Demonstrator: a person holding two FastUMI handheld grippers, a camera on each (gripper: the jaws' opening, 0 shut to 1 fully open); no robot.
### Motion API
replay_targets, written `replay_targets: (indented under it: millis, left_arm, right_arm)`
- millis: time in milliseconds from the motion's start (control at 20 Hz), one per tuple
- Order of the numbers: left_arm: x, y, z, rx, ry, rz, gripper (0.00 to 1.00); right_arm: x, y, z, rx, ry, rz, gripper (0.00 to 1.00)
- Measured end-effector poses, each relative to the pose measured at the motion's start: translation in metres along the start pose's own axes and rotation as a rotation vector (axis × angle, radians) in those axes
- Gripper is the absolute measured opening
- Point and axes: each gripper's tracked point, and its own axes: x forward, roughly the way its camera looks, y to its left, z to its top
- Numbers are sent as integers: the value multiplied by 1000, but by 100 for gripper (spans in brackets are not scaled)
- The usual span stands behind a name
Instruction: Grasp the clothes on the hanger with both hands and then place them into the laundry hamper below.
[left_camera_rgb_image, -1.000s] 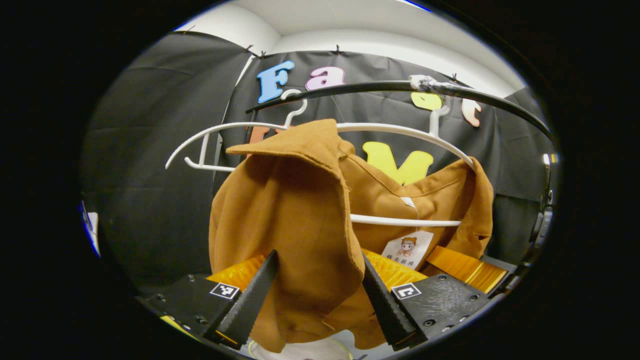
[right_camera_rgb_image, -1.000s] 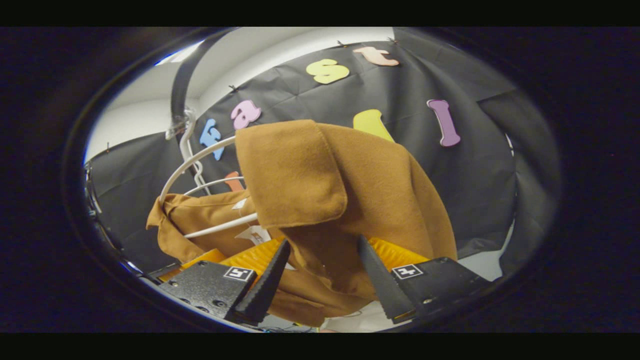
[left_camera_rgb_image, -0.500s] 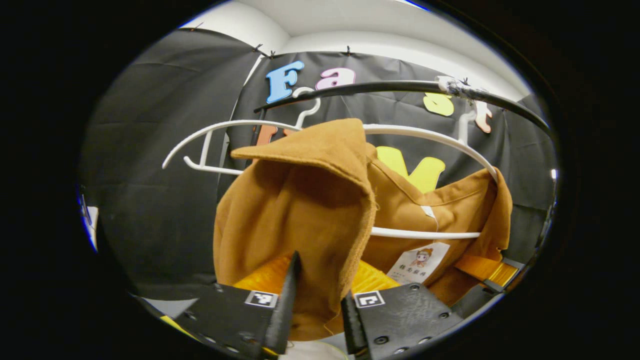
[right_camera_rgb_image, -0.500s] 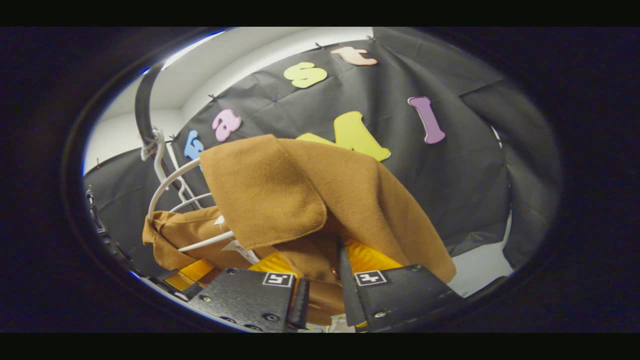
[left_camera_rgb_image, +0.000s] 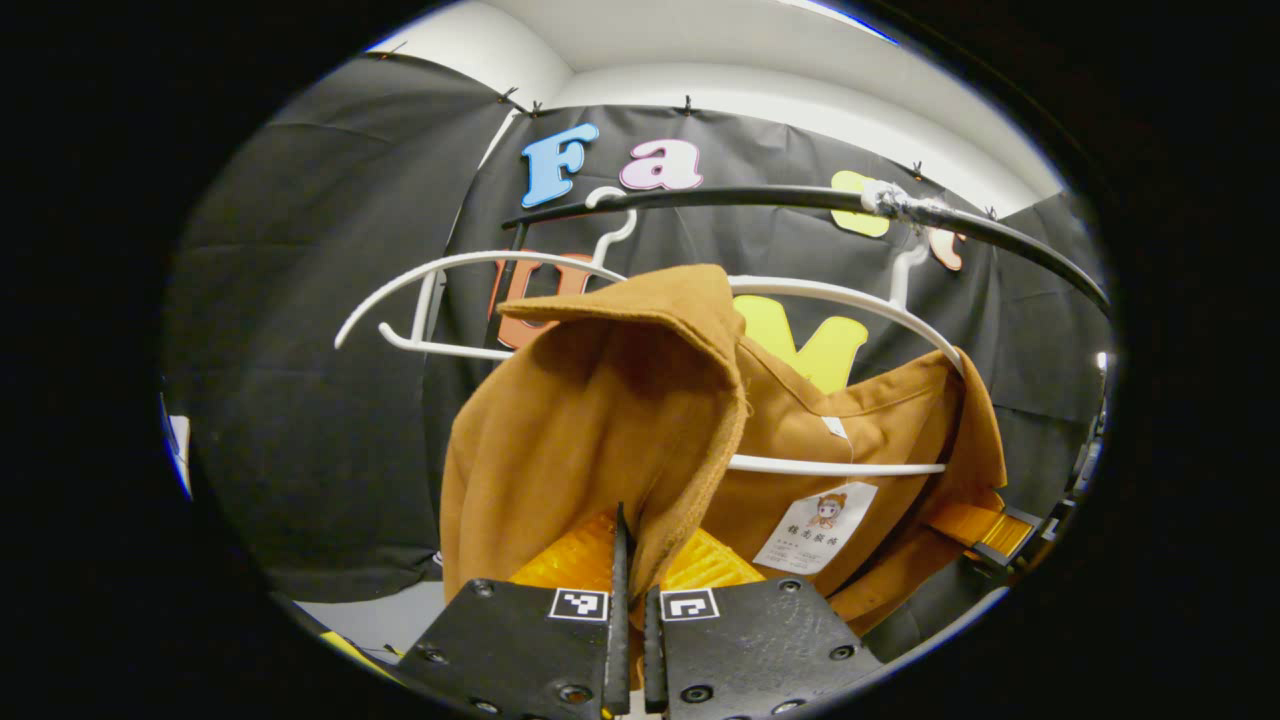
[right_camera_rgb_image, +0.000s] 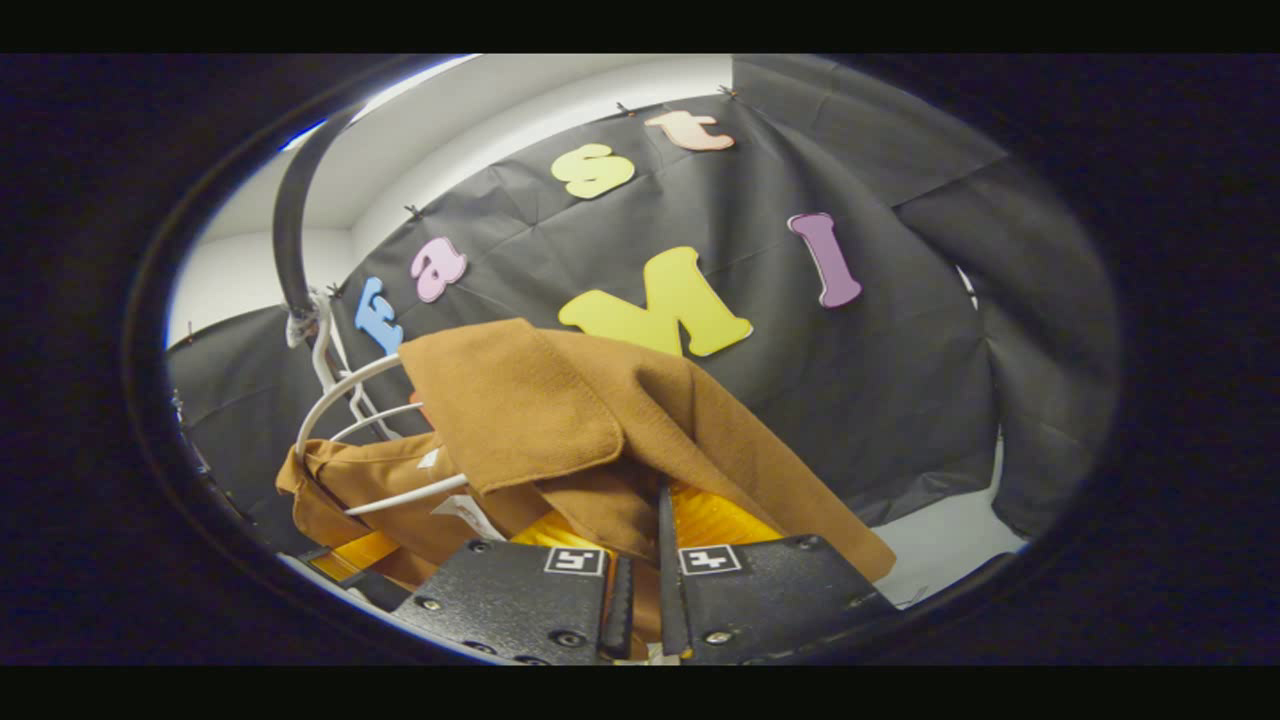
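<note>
- Black cloth backs a dark rail (left_camera_rgb_image: 800, 197) in the left gripper view; the brown jacket (left_camera_rgb_image: 620, 420) drapes over a white hanger (left_camera_rgb_image: 840, 295) below it, and my left hand-held gripper (left_camera_rgb_image: 630, 600) is clenched on its hanging edge.
- Right gripper view: my right hand-held gripper (right_camera_rgb_image: 640, 590) pinches the jacket's other side (right_camera_rgb_image: 560, 420), still on the hanger (right_camera_rgb_image: 345, 390).

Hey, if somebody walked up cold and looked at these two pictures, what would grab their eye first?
First, the brown coat, draped over a white hanger in the middle of both views. Next, the left claw at the bottom of the left gripper view and the right claw at the bottom of the right gripper view, each pinched shut on a fold of that coat. Above, the hanger hooks onto a black rail.
</note>
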Motion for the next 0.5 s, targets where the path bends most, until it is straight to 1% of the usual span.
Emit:
replay_targets:
  millis: [150,200,250,300,350,400,500]
  left_arm:
    - [-9,2,11,-30,-8,-31,5]
    - [-11,5,14,-34,-7,-33,5]
    - [-13,10,17,-29,-14,-25,10]
    - [-9,19,14,-13,-19,8,5]
    - [-16,19,23,-8,-22,1,1]
    - [-19,17,26,-9,-26,-15,1]
    - [-23,22,34,-1,-37,-8,1]
  right_arm:
    - [-3,-3,0,26,30,1,12]
    - [-5,-4,2,34,30,0,13]
    - [-7,-3,4,37,26,-1,13]
    - [-9,-3,6,35,26,1,12]
    - [-10,-3,6,35,28,0,12]
    - [-11,-4,8,40,28,3,12]
    - [-14,-7,14,50,27,5,12]
